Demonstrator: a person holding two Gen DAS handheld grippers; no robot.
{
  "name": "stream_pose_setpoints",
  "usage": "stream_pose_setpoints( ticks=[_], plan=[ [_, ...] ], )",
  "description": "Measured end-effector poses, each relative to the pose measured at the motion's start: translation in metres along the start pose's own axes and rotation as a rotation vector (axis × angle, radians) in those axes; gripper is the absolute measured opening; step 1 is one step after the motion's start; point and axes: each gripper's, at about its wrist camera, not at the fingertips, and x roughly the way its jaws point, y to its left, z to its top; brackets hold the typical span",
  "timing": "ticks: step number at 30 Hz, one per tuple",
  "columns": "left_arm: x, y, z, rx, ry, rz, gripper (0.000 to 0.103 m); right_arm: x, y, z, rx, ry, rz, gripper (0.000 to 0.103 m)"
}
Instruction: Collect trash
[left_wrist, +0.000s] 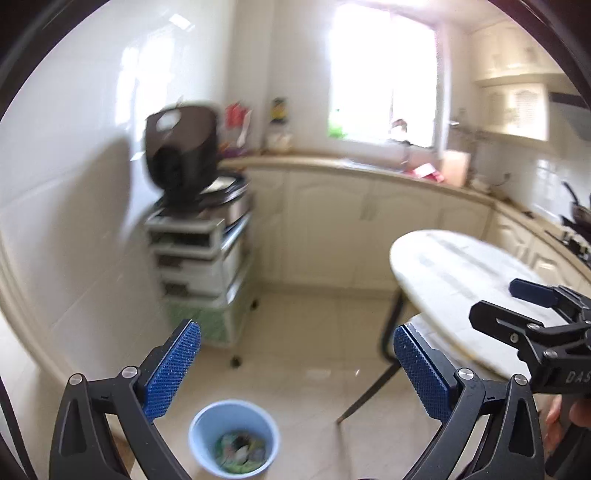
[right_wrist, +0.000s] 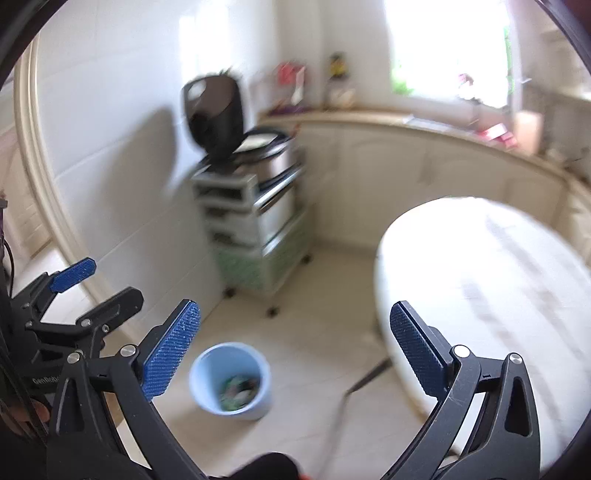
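Observation:
A light blue trash bin (left_wrist: 233, 437) stands on the tiled floor with crumpled greenish trash (left_wrist: 240, 450) in its bottom. It also shows in the right wrist view (right_wrist: 231, 380). My left gripper (left_wrist: 295, 365) is open and empty, held above and just behind the bin. My right gripper (right_wrist: 293, 354) is open and empty, also above the bin and beside the table's edge. The right gripper (left_wrist: 517, 306) shows at the right of the left wrist view, and the left gripper (right_wrist: 96, 284) at the left of the right wrist view.
A white oval table (left_wrist: 454, 273) on dark legs stands to the right of the bin. A drawer cart (left_wrist: 199, 258) with an open-lidded rice cooker (left_wrist: 181, 155) stands against the left wall. Cream cabinets and a countertop (left_wrist: 351, 166) run along the back under a window.

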Motion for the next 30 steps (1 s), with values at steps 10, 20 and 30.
stream_pose_setpoints(
  ticks=[10, 20, 30],
  plan=[
    [-0.092, -0.109, 0.009, 0.113, -0.140, -0.202, 0.102, -0.149, -0.067, -0.001, 0.066, -0.199, -0.264, 0.103],
    [-0.175, -0.120, -0.017, 0.156, -0.300, -0.279, 0.102, -0.252, -0.087, -0.016, 0.103, -0.337, -0.365, 0.103],
    [-0.193, -0.118, -0.052, 0.192, -0.353, -0.273, 0.102, -0.305, -0.080, -0.021, 0.076, -0.410, -0.492, 0.103]
  ],
)
